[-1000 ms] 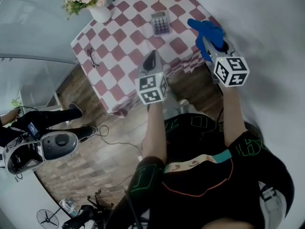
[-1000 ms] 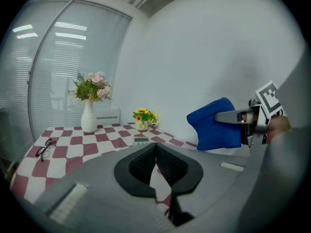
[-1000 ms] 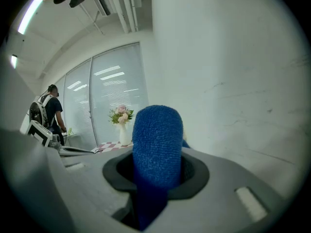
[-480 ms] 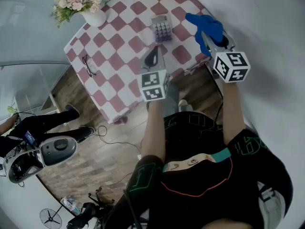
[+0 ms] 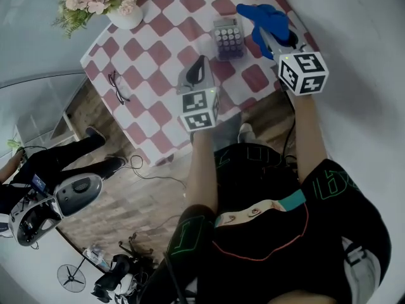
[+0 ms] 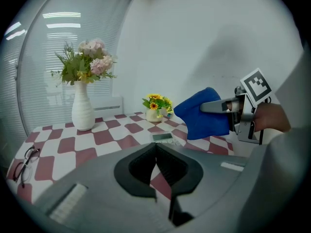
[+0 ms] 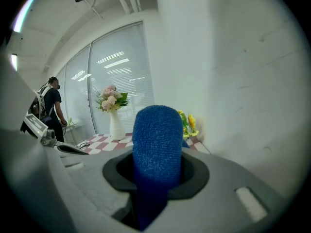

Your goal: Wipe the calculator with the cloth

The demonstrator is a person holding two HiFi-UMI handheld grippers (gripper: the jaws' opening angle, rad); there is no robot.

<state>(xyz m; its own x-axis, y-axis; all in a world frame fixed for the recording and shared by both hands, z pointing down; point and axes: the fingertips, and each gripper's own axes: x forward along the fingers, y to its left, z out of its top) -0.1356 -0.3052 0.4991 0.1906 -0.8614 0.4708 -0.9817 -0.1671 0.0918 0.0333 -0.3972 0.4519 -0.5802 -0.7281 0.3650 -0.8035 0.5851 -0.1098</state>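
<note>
The left gripper hovers over the desk, jaws clenched on nothing. The calculator lies just beyond, seemingly unheld. The right gripper grasps the cloth; wiping may push the calculator away if nothing steadies it.

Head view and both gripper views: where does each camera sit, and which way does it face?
Head view: on the head, steeply down at the red checked table and grey calculator; arms, torso, tools show.
Left gripper view: on the left tool, across the table; shut jaws show.
Right gripper view: on the right tool, toward windows; jaws grip blue cloth.
Shared: white flower vase.
</note>
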